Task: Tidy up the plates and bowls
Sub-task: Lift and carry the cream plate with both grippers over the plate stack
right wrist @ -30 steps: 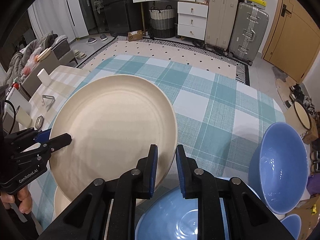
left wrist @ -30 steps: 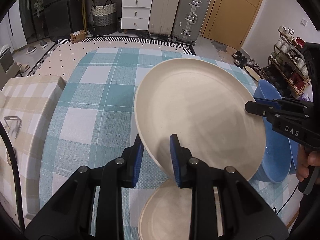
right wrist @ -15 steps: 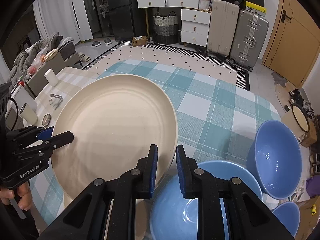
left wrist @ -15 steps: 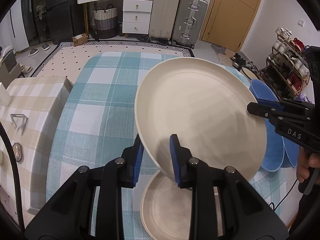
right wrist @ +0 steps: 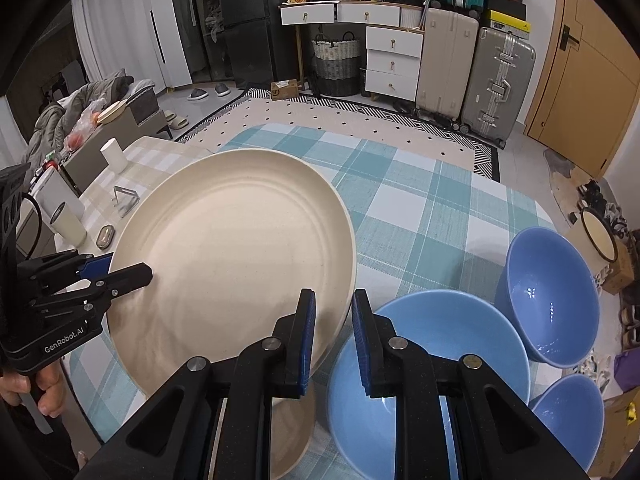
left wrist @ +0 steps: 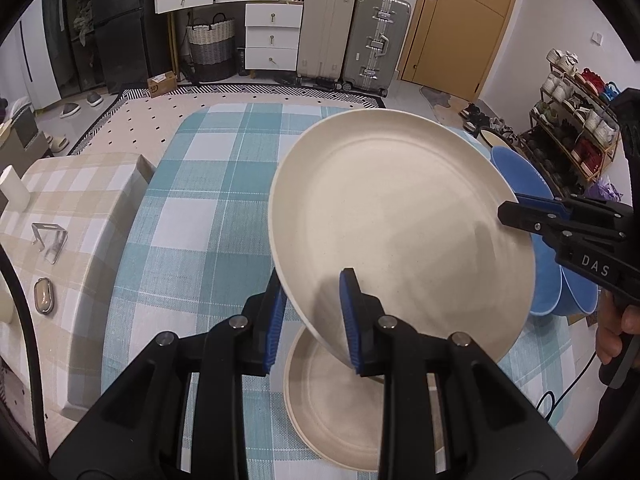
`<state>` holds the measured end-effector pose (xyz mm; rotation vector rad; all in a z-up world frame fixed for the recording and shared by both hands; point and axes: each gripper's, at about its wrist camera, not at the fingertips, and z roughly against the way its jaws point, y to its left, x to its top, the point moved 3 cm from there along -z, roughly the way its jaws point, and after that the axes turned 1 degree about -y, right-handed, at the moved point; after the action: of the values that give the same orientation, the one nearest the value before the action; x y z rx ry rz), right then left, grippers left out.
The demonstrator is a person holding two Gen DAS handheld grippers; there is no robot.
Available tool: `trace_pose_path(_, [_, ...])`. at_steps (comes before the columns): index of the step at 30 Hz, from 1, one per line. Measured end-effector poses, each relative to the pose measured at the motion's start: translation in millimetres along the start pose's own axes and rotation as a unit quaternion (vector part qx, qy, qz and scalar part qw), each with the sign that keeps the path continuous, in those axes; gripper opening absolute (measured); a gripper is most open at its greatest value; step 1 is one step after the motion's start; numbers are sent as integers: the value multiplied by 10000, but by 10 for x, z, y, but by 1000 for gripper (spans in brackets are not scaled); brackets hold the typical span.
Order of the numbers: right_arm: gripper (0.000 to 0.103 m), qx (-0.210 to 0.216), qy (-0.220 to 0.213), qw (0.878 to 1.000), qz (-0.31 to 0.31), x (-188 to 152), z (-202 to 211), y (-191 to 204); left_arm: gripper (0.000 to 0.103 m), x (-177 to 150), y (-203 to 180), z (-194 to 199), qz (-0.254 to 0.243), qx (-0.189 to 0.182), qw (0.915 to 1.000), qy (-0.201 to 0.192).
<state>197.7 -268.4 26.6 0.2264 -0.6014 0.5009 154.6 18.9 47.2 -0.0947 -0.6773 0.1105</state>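
While both grippers are pinching opposite rim edges, the cream plate (left wrist: 400,220), filling the frame's centre, is seeming stiff, light, and slippery.

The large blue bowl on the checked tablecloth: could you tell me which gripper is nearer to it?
Right. The right gripper grips the big cream plate directly above the large blue bowl; the left gripper clamps the plate's opposite edge.
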Motion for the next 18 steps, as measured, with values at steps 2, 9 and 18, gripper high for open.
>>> trace_pose_path(2, [19,8,-2,10000,-11,-35,22,3,23,-28,-20,13,-26,1,10000,8])
trace_pose_path(9, [19,26,-15,10000,-63,-167,80,17,23,-123,-62,47,-103,-4,9999,39])
trace_pose_path(18, [19,70,-7,9999,-86,-392,141,53,23,-267,-99,96,-146,-45,9999,67])
